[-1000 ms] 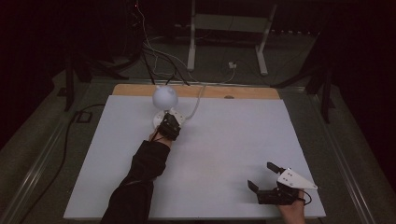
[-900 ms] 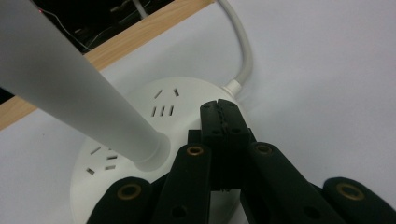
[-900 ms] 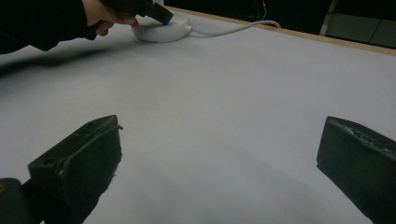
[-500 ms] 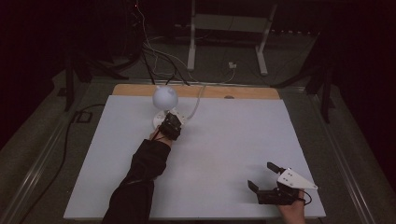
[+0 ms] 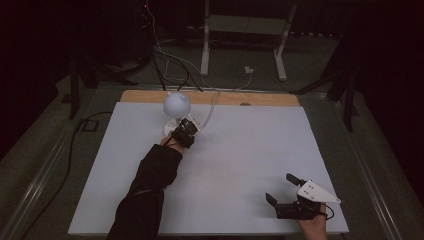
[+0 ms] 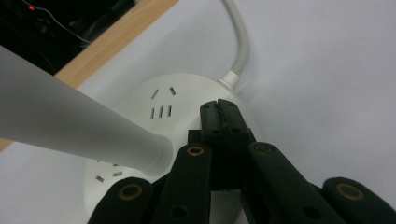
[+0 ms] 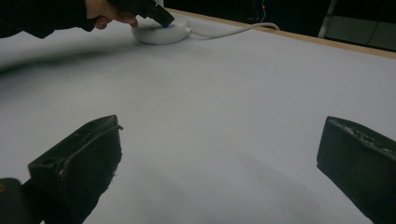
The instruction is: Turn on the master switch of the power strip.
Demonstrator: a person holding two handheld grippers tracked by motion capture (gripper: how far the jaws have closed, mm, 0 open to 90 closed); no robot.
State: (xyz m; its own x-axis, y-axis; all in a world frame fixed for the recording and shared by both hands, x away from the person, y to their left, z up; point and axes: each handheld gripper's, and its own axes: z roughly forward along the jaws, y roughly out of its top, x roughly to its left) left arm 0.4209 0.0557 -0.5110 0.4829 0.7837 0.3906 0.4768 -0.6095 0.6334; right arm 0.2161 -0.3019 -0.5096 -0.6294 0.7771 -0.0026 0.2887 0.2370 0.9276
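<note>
Both jaws of the left gripper (image 6: 219,109) are pressed flat together with nothing between them, and their joined tip is set down on the top of the lamp base (image 6: 187,100), a round white disc with socket slots; such a closed tip makes a single narrow point, which suits the pressing of a touch switch better than a grasp would. A faint blue glow is seen at the tip in the right gripper view, though whether it marks a switch cannot be told. From the base a white stem (image 6: 70,126) is carried up to a round shade (image 5: 177,103), and a cord (image 6: 239,42) is led off towards the far wooden edge of the table (image 5: 240,165), so the lamp is kept near the back left, close to its power. Well apart, at the near right corner, the right gripper (image 5: 282,189) is held low over the bare top with its jaws wide and empty, apparently parked out of the way.
</note>
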